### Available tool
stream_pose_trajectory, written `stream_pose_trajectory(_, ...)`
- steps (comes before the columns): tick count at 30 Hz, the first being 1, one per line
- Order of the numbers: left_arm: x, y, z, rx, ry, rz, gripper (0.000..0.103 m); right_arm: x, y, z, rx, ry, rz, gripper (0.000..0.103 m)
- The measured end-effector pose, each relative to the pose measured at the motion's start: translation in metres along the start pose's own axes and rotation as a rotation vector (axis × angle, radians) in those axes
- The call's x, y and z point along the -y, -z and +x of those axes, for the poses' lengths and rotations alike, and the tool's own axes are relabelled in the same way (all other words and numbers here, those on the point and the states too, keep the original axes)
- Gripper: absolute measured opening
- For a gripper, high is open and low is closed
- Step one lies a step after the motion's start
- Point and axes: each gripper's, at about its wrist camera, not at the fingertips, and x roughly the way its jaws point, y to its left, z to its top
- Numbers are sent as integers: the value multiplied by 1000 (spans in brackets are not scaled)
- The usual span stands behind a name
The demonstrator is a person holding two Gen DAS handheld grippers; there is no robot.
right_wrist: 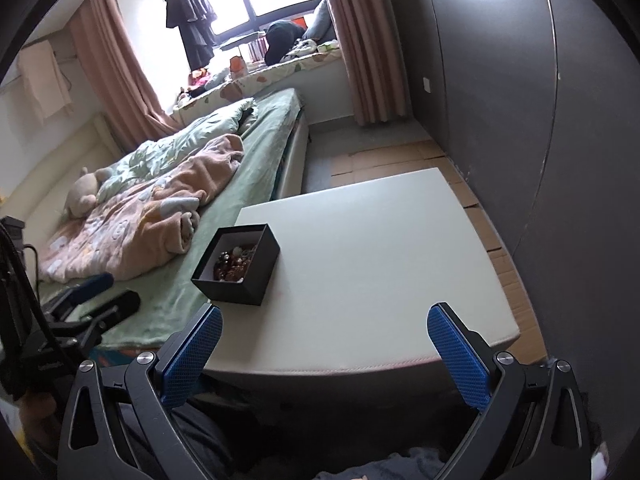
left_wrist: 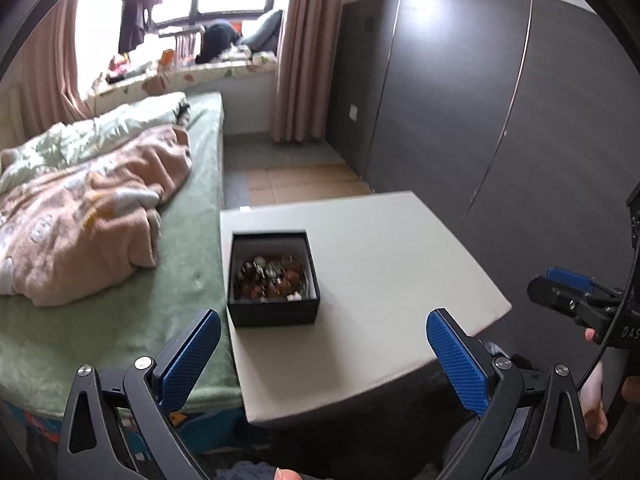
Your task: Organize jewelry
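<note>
Looking through the left wrist view, I held the left gripper [left_wrist: 323, 354] with jaws wide and empty, short of the black box [left_wrist: 273, 280] at the white table [left_wrist: 400, 248]'s near-left edge, beside the bed [left_wrist: 192, 256]. Beaded jewelry [left_wrist: 272, 278] lay heaped inside: light, loose, probably slippery; I judged pinching single strands best. In the right wrist view, the right gripper [right_wrist: 325, 354] was likewise wide, empty. Box opening faced up; no clear long axis.

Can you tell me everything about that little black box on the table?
The black box is square, with straight walls that look like stiff card, a pale lining and no lid on it. It sits flat and upright on the white table, near the edge beside the bed. Inside lies a jumble of brown, reddish and silvery beads; single pieces are too blurred to name. Nothing else touches the box.
</note>
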Motion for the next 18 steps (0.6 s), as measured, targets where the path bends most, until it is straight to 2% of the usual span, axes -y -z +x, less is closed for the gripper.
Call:
stream_pose_trajectory(7,-1,3,-8,39,-21,-16,103,-12,2,-6,28,56,-57,103)
stream_pose_trajectory(12,1,4,-13,65,-33,-6,103,-7,1,-9,37,53,-39,103)
stream_pose_trajectory(18,-2,4,-13,60,-30,-15,103,1,0,-10,31,49,-20,103)
